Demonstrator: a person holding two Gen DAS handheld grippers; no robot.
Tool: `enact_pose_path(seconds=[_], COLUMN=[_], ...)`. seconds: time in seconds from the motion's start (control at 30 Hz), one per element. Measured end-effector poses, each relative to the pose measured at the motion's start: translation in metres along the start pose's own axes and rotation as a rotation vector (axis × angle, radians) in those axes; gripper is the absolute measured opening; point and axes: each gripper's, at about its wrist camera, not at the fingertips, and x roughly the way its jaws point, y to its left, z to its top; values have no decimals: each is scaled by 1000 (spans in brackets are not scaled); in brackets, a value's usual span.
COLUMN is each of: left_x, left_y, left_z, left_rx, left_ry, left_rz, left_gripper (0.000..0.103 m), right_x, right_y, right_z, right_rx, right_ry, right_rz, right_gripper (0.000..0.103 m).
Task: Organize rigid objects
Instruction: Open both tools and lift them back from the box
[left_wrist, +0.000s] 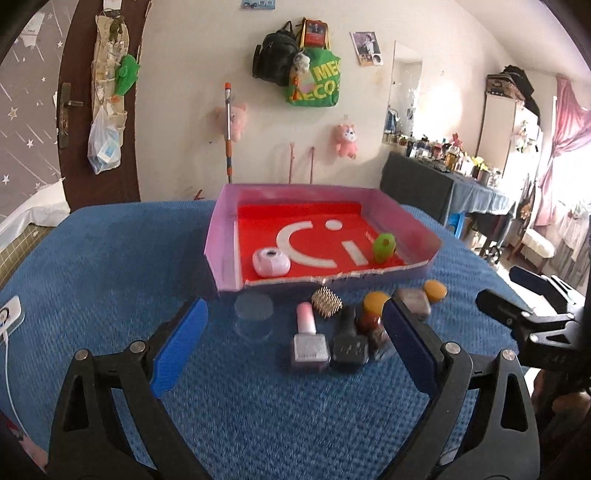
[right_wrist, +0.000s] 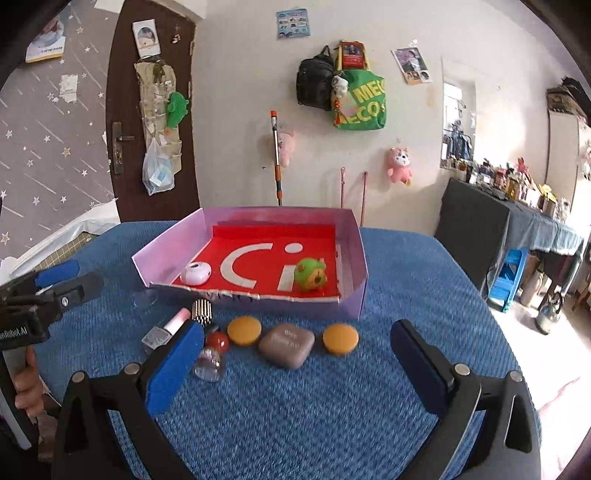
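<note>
Both my grippers stand wide open and hold nothing: the left gripper (left_wrist: 293, 328) hovers over the bottles, the right gripper (right_wrist: 297, 345) over the flat pieces. The small things lie in a loose row on the blue-covered counter (right_wrist: 295, 413), just in front of the pink box (right_wrist: 354, 299) with the red floor, where a white round case (right_wrist: 195, 273) and a green toy (right_wrist: 309, 274) already sit. The pink-capped polish bottle (left_wrist: 309, 338) and the black one (left_wrist: 350, 343) look like glass: small, hard, slippery and breakable, so I judge it best to pinch them across the square body, not the cap. The brown case (right_wrist: 287, 345) and the two orange discs (right_wrist: 244, 330) seem light and stiff; I would take them by their edges. The clear round lid (left_wrist: 254, 306) is hard to see. The bottles touch each other, so there is little room for a finger between them. The box's front wall is low, and the counter in front is free.
</note>
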Motion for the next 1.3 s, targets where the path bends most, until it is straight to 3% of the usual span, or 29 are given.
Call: enact_pose_path(seconds=[0.27, 0.63, 1.3], left_x=[13, 29, 62], left_y=[7, 7, 27], left_z=[-28, -41, -10], left_rx=[-38, -44, -12], left_ry=[78, 149, 206], left_rz=[5, 14, 84], left_gripper=[97, 97, 97], right_x=[13, 31, 60], right_y=[-6, -6, -24], right_z=[-30, -50, -28], right_rx=[57, 75, 73], right_ry=[53, 116, 148], right_rz=[-6, -6, -39], right_gripper=[103, 103, 103])
